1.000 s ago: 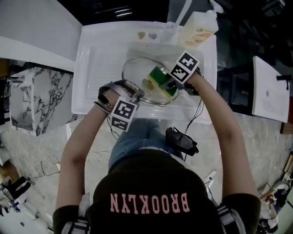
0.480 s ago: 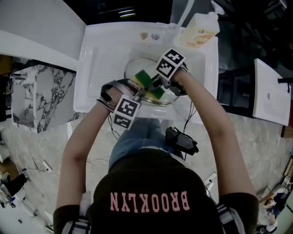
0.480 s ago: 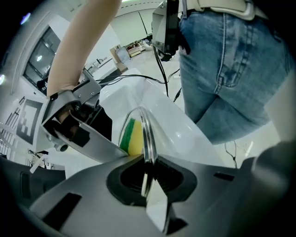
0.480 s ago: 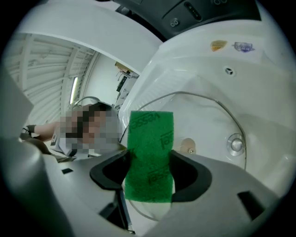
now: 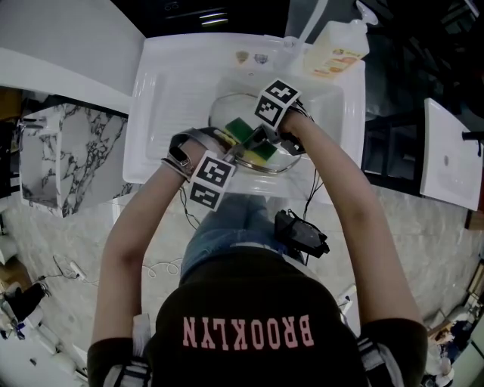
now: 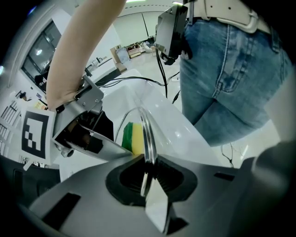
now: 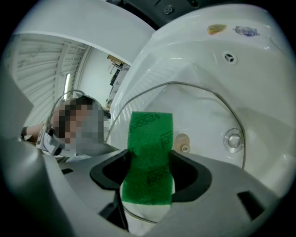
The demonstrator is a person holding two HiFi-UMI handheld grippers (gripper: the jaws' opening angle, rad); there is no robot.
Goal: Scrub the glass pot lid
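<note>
The glass pot lid [image 5: 229,108] stands tilted in the white sink [image 5: 162,113]. My left gripper [image 5: 231,156] is shut on the lid's near rim; in the left gripper view the metal-edged rim [image 6: 147,134] runs straight into the closed jaws of the left gripper [image 6: 149,169]. My right gripper [image 5: 261,140] is shut on a green-and-yellow sponge [image 5: 246,134] and presses it against the glass. The right gripper view shows the sponge's green face [image 7: 149,157] between the jaws of the right gripper [image 7: 149,172], with the lid's rim [image 7: 203,90] and knob screw [image 7: 181,141] behind it.
A soap bottle [image 5: 336,49] and the faucet [image 5: 306,23] stand at the sink's back right. The drain [image 7: 232,140] lies behind the lid. A marble-patterned block [image 5: 68,159] is at the left and a white counter [image 5: 450,155] at the right.
The right gripper has slid the sponge leftward across the lid, from its right part toward the middle. The left gripper keeps its hold on the rim.
</note>
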